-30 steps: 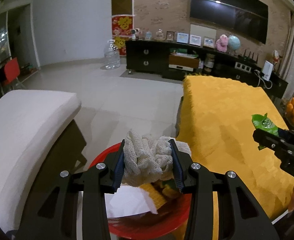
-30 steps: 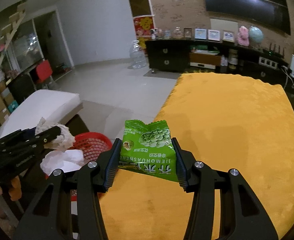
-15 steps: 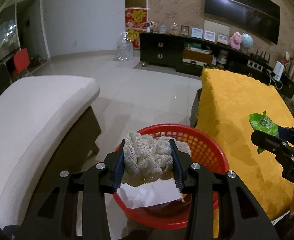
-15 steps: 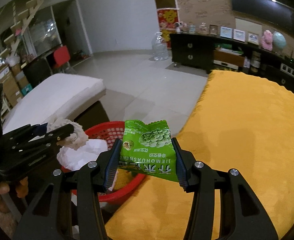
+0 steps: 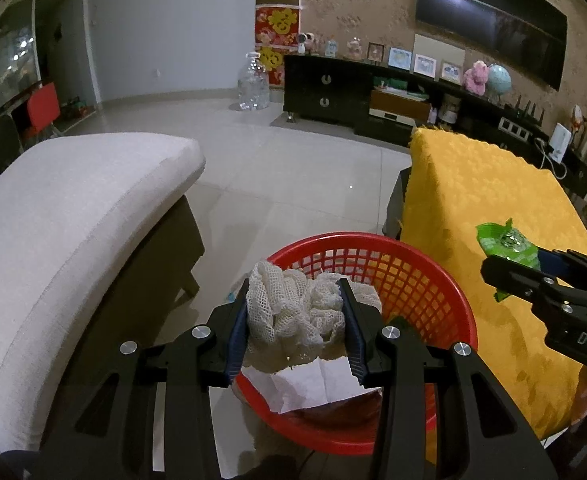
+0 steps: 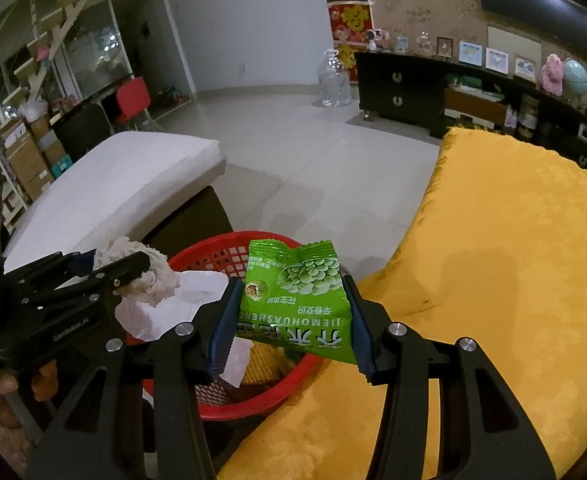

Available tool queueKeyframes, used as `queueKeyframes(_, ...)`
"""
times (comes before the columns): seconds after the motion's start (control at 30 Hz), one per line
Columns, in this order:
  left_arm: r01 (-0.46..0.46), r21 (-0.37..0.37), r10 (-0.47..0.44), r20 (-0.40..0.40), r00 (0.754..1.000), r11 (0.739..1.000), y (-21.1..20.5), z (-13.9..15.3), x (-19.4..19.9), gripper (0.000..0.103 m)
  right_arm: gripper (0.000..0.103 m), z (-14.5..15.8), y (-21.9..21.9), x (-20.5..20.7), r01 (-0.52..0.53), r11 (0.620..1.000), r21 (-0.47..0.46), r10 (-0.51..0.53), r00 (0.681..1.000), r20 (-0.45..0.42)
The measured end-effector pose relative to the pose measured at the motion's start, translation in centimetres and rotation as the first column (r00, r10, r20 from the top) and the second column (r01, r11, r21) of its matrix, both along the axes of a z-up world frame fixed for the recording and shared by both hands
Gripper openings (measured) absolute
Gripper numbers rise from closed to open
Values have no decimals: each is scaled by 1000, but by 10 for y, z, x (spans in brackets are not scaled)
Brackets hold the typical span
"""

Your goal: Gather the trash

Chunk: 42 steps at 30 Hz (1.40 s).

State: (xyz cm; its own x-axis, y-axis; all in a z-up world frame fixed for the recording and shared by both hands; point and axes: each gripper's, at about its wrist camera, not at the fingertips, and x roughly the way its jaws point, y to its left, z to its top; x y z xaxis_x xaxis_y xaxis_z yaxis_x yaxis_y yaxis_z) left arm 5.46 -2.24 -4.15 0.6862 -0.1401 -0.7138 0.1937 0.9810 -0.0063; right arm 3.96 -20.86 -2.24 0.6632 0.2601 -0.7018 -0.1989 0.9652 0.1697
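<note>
— What is each claw carrying?

— The left gripper is clamped on a crumpled wad of white mesh netting, its blue pads pressing both sides. The right gripper is closed on a flat green foil snack packet printed with peas, held by its two edges.

— And where does the trash go?

— Into a round red plastic lattice basket on the pale tiled floor. The mesh wad hangs over the basket's near half; a sheet of white paper already lies inside, just below the wad. From the right wrist, the packet sits above the basket's right rim, where it meets the table edge.

— What crowds the basket?

— On one side a cream upholstered seat on a dark wooden base, on the other a table draped in a mustard-yellow textured cloth — the basket stands in the gap between them, touching or nearly touching the cloth; I cannot tell which.

— Anything farther off?

— A long black cabinet with framed pictures along the far wall, a clear water jug on the floor beside it, and a red chair at the left.
</note>
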Motion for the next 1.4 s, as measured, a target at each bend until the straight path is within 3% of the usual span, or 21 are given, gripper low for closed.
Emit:
queueKeyframes(0.7,16,2,-16,-97,995,1000,-8,-28,17,39,49,-34,19,28,-58,998,-28,55,994,-97)
queueKeyframes(0.8,23,-6,-23,-101,995,1000,-9,-28,18,41,59,-34,17,29,-59,998,19,61,993,-104)
queueKeyframes(0.93,24,-13,-25,-107,994,1000,-8,-29,18,47,67,-30,15,28,-58,996,62,64,993,-102)
queueKeyframes(1.07,17,-19,-19,-90,996,1000,-7,-26,16,58,68,-26,10,24,-38,997,65,44,995,-91)
queueKeyframes(1.3,10,-19,-10,-3,1000,1000,-9,-10,7,78,70,-17,-5,14,15,998,54,-12,998,-59)
queueKeyframes(1.4,10,-13,-9,23,1000,1000,-11,-3,3,83,76,-11,-8,6,36,998,45,-34,999,-36)
